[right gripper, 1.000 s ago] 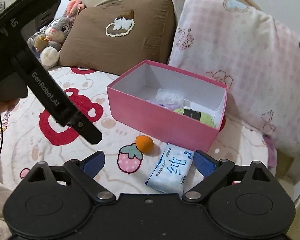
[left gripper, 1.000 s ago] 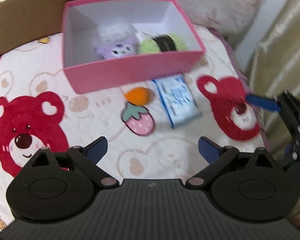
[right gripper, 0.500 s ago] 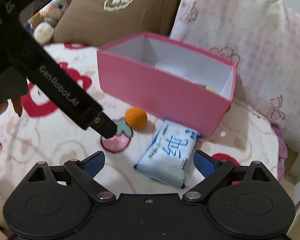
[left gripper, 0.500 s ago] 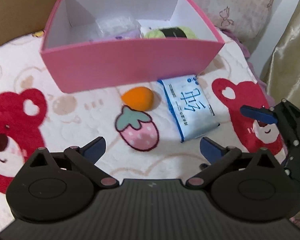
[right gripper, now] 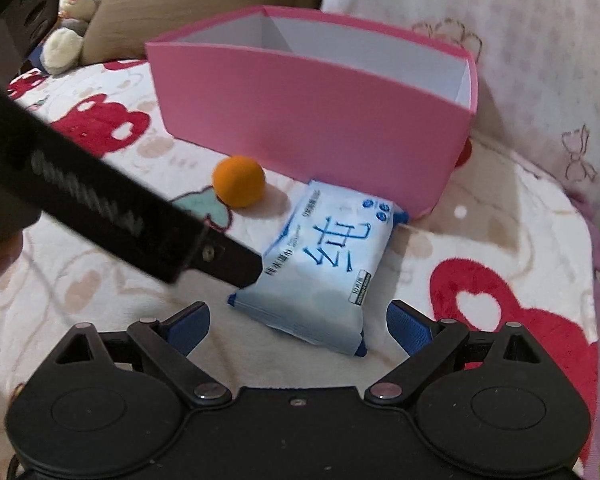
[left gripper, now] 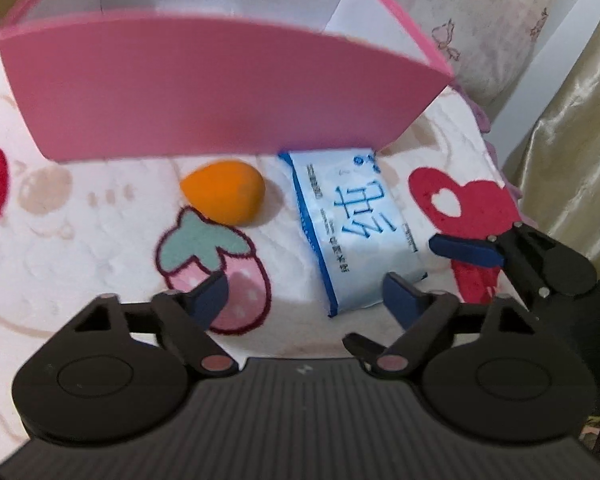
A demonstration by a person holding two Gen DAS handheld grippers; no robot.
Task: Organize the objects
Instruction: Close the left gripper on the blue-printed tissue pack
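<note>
While the tissue pack (right gripper: 323, 264) lies flat on the bed (right gripper: 480, 232), just in front of the pink box (right gripper: 312, 120), the right tongs (right gripper: 298, 322) sit directly before its near short end, jaws spread wide and holding nothing. Its long axis runs away from those tongs toward the box, tilted slightly rightward, so the jaws straddle its width. The left tongs (left gripper: 304, 296) are likewise released and empty; in their view the pack (left gripper: 356, 232) lies ahead and right. I judge the right hand better placed for the pack. An orange ball (right gripper: 239, 186) rests just left of it, near the box.
</note>
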